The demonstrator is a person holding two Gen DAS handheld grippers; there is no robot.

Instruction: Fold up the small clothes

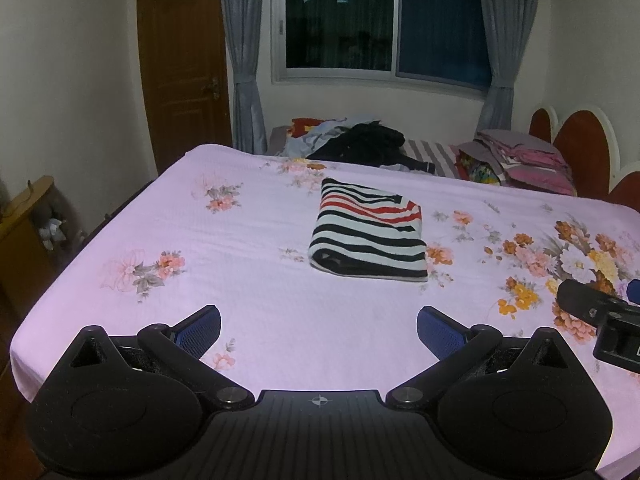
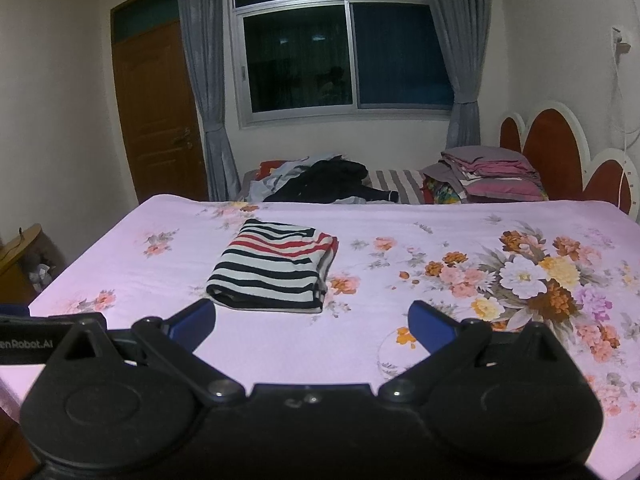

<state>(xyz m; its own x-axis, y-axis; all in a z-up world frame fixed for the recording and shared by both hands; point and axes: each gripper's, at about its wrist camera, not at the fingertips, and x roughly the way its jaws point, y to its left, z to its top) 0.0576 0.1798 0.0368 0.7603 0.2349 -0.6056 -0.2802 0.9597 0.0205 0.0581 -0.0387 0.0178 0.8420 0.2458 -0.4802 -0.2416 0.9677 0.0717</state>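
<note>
Lying folded into a compact rectangle on the pink floral bedsheet (image 1: 248,280), the black, white and red striped knit garment (image 1: 370,236) sits at about twelve o'clock from the left gripper (image 1: 319,326) and at about eleven o'clock from the right gripper (image 2: 312,320), touching neither. Both grippers hover low over the near edge of the bed with their blue-padded fingers (image 1: 202,328) spread wide and nothing between them; part of the right gripper shows at four o'clock in the left view. Judging by the tidy, layered shape, this piece looks finished, so the step in hand is probably leaving it undisturbed and fetching the next item. The likely source is the loose heap of dark and pale clothes (image 2: 320,184) at twelve o'clock beyond the far edge of the sheet, just left of the stack of folded pink and grey bedding (image 2: 492,176). To do it well, carry the grippers around or above the striped piece so that no finger snags its folded edge. Take a single garment by one edge rather than a bundle. Lay it flat on bare sheet beside the folded piece, not on top of it, before starting any fold.
</note>
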